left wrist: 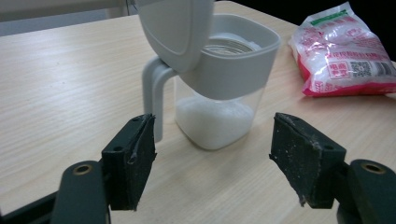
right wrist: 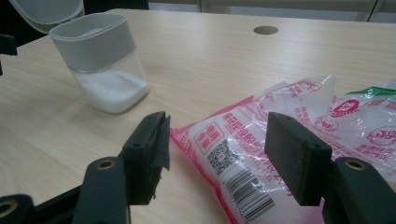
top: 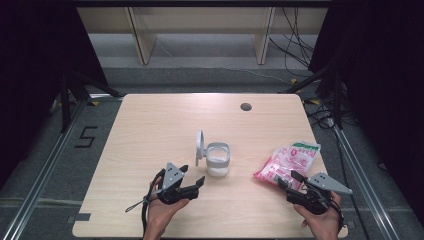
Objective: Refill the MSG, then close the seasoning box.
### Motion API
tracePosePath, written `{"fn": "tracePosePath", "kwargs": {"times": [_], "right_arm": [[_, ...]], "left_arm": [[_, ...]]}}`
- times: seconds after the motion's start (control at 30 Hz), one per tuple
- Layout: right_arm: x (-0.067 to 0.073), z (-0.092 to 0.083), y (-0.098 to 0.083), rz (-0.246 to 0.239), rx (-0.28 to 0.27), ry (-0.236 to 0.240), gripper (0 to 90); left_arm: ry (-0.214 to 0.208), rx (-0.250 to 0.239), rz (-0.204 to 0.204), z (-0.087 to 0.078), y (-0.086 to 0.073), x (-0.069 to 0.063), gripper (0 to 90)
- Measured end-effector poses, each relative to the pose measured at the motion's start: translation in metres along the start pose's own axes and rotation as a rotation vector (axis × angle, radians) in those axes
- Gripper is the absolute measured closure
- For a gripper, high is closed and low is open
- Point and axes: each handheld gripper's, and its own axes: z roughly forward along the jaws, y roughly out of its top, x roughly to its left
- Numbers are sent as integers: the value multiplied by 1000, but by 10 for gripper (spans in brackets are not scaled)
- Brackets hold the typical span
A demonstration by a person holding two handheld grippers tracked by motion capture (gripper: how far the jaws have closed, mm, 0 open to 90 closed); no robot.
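Observation:
A clear jar point(top: 218, 160) with a grey collar and a raised grey lid point(top: 199, 147) stands mid-table, part filled with white grains. In the left gripper view the jar point(left wrist: 219, 93) is just beyond my open jaws, its handle toward the left pad. My left gripper point(top: 192, 176) sits near the front edge, left of the jar, open and empty. A pink and white plastic bag point(top: 287, 161) lies flat at the right. My right gripper point(top: 289, 179) is open at the bag's near corner. In the right gripper view the bag point(right wrist: 280, 140) lies between the pads, which do not press it.
The wooden table point(top: 150, 130) has a round cable hole point(top: 245, 106) at the back right. Wooden shelving and loose cables lie on the floor beyond the table. Metal rails run along both sides.

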Motion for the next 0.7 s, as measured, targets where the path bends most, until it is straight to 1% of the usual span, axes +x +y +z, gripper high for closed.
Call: {"fn": "tracePosePath", "kwargs": {"times": [0.03,0.07,0.1,0.13,0.17,0.2,0.23,0.27,0.3,0.33,0.37,0.4,0.43,0.47,0.5,0.53,0.6,0.63,0.67,0.7], "right_arm": [[0,0,0,2,2,2,397],[0,0,-1,2,5,2,397],[2,1,-1,20,9,18,396],[2,0,-1,19,19,21,396],[4,-1,-1,35,27,15,395],[4,0,-1,17,15,17,394],[4,0,-2,13,15,18,394],[4,1,-2,9,24,24,394],[4,1,-2,9,24,24,394],[6,0,-2,27,33,21,394],[6,2,-2,16,26,28,393],[6,2,-2,16,26,28,393],[5,2,-2,13,30,25,393],[8,0,-3,50,51,30,393],[8,0,-3,50,51,30,393],[5,3,-3,4,32,29,393],[5,3,-3,6,24,36,393],[5,2,-3,3,37,36,393],[7,2,-3,21,39,27,393],[7,2,-3,22,26,29,393]], "left_arm": [[-2,7,21,0,1,3,304],[-6,2,13,0,2,6,311],[3,4,-15,0,2,6,313],[13,7,-17,0,3,8,314],[17,9,-14,1,4,11,313],[23,6,-20,1,4,12,313],[22,11,-14,1,5,15,314],[27,10,-17,0,6,17,319],[32,3,-28,0,7,17,319],[25,1,-16,0,8,19,322],[29,7,-11,-1,9,20,338],[26,4,-21,-1,9,21,338],[26,-4,-20,0,11,23,346],[30,-12,-27,0,11,24,360],[32,-15,-23,0,12,25,360],[34,-15,-27,0,13,26,360],[23,-13,-35,2,13,27,368],[21,-13,-45,3,13,27,386],[22,-15,-46,3,14,28,398],[22,-16,-42,3,14,28,412]]}}
